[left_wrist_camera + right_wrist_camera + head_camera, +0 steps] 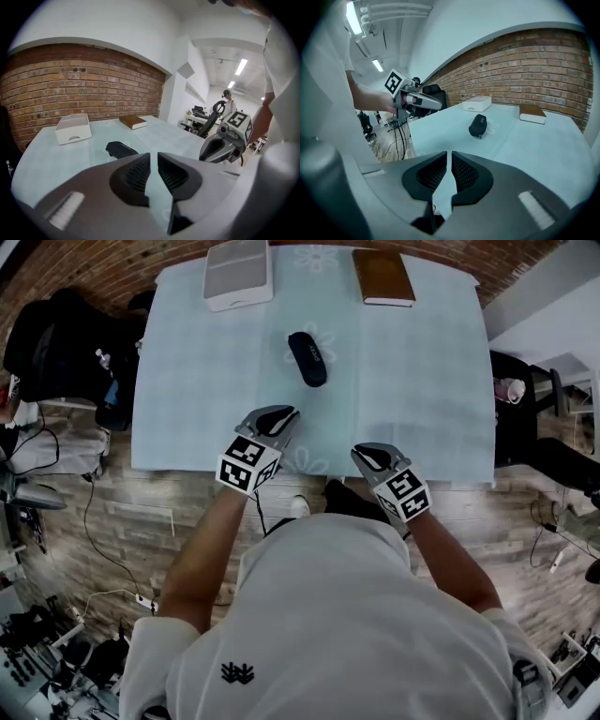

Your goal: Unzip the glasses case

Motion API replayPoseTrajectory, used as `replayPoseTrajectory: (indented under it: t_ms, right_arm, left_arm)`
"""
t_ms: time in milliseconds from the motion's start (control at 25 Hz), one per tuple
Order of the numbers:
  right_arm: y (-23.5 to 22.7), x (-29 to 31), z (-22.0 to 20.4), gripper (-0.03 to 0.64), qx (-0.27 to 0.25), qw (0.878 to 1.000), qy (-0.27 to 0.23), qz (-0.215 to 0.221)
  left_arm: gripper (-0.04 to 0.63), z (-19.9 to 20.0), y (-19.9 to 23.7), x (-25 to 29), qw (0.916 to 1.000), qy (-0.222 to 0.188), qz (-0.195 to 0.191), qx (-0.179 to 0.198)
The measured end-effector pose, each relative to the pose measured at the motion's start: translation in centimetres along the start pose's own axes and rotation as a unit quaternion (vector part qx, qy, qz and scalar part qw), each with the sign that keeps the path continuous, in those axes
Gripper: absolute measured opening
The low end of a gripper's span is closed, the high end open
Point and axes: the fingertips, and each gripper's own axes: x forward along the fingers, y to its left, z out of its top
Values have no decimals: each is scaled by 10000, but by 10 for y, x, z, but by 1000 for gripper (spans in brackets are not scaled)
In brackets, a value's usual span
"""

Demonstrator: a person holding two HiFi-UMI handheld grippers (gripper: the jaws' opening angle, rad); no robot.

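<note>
A black glasses case (307, 358) lies zipped shut on the pale blue table (197, 399), a little beyond the middle; it also shows in the left gripper view (121, 149) and the right gripper view (478, 125). My left gripper (281, 414) hovers over the table's near edge, well short of the case, jaws shut and empty (153, 158). My right gripper (367, 456) hangs at the near edge further right, also shut on nothing (450, 158). Each gripper appears in the other's view: the right gripper (220, 145) and the left gripper (423, 101).
A white box (238, 273) sits at the far left of the table and a brown book (382, 276) at the far right. A black bag on a chair (66, 334) stands left of the table, another chair (525, 418) to its right. Cables trail on the wooden floor.
</note>
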Motion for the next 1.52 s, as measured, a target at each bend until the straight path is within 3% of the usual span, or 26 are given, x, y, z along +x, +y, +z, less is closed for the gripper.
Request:
replayPoseTrajectory:
  t_ms: [400,640,840,1120,1520]
  right_arm:
    - [-57,68,8,28,-262,9980,186,537]
    - [-65,83,7,28,-147,9986,287,415]
    - [-77,92,7,28,-5,9994,291,173]
    - [-82,121,2,28,-112,9992,371,38]
    - [-90,170,8,63,-774,9951,615,-42]
  left_arm:
    - [106,28,67,108,9962,684,262,473]
    - [106,24,83,163,9880,1156,-126,1019]
    - [106,5,81,176,9801,1459,-384,1292]
    - [104,-3,78,166,9845,1203,-554,1153]
    - [94,-10,88,155,9893,905,-681,916]
